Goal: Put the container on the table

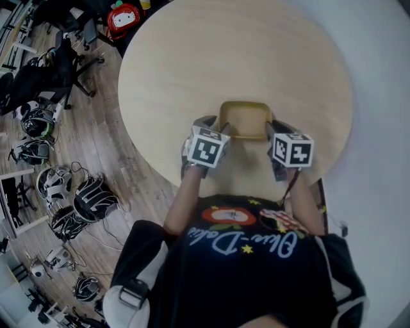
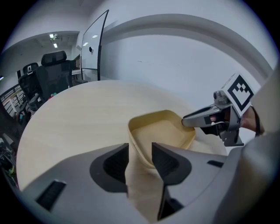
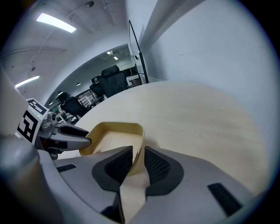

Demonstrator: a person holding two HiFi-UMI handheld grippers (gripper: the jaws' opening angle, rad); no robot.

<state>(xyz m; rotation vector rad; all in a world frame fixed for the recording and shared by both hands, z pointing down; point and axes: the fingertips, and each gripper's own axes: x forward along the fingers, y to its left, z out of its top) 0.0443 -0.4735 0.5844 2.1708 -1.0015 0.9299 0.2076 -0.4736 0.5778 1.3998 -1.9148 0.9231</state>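
Note:
A shallow tan container [image 1: 244, 118] sits on the round wooden table [image 1: 192, 57], close to its near edge. My left gripper [image 1: 220, 133] is at the container's left end. In the left gripper view the rim of the container [image 2: 162, 131] lies between the jaws of the left gripper [image 2: 140, 162], which stand apart from it, open. My right gripper [image 1: 273, 132] is at the right end. In the right gripper view the right gripper [image 3: 138, 164] has its pads close on both sides of the container [image 3: 114, 138] wall, shut on it. Each gripper shows in the other's view, the right gripper [image 2: 193, 120] and the left gripper [image 3: 83, 141].
The tabletop stretches bare beyond the container. Left of the table on the wooden floor lie office chairs [image 1: 61, 67] and several headsets [image 1: 90, 198]. A red object [image 1: 123, 16] stands past the table's far left rim. A pale wall [image 1: 384, 77] runs along the right.

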